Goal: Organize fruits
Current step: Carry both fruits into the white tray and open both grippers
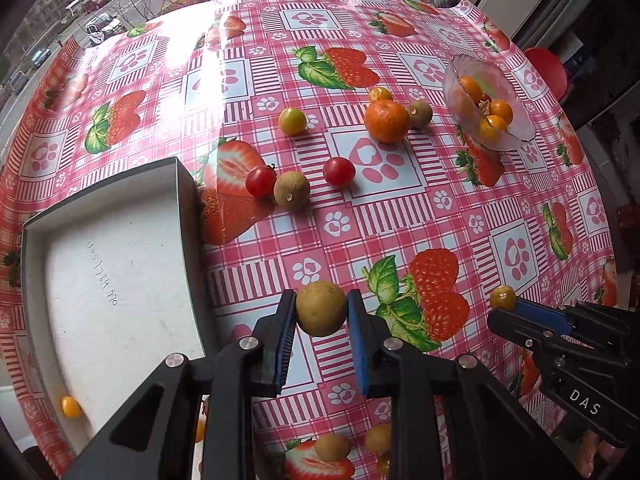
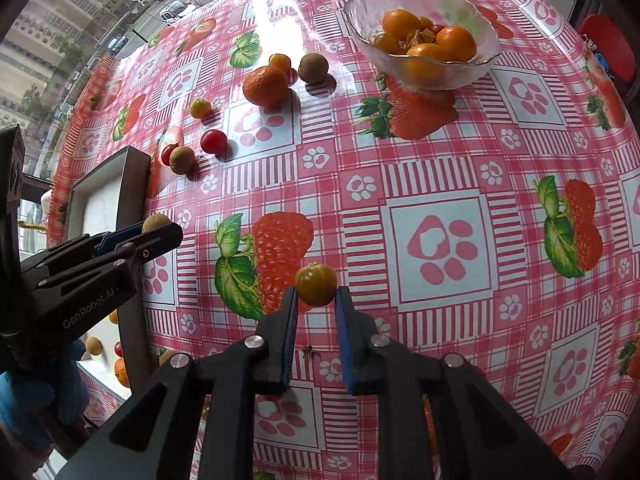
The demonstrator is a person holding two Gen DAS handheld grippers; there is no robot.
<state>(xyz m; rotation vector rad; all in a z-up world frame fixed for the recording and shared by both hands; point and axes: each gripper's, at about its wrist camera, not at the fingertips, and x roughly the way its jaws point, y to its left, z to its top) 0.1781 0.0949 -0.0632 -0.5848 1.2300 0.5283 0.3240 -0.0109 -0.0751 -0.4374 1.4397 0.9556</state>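
My left gripper is shut on a tan longan, held above the table just right of the white tray. It also shows in the right wrist view. My right gripper is shut on a small green-orange tomato, above the tablecloth; it also shows in the left wrist view. A glass bowl at the far right holds several orange fruits. Loose on the table are a mandarin, two red cherry tomatoes, longans and a yellow-green tomato.
The white tray holds a small yellow fruit near its front corner, and more fruit shows in its near part. More small fruits lie on the table under my left gripper. A red stool stands beyond the table's right edge.
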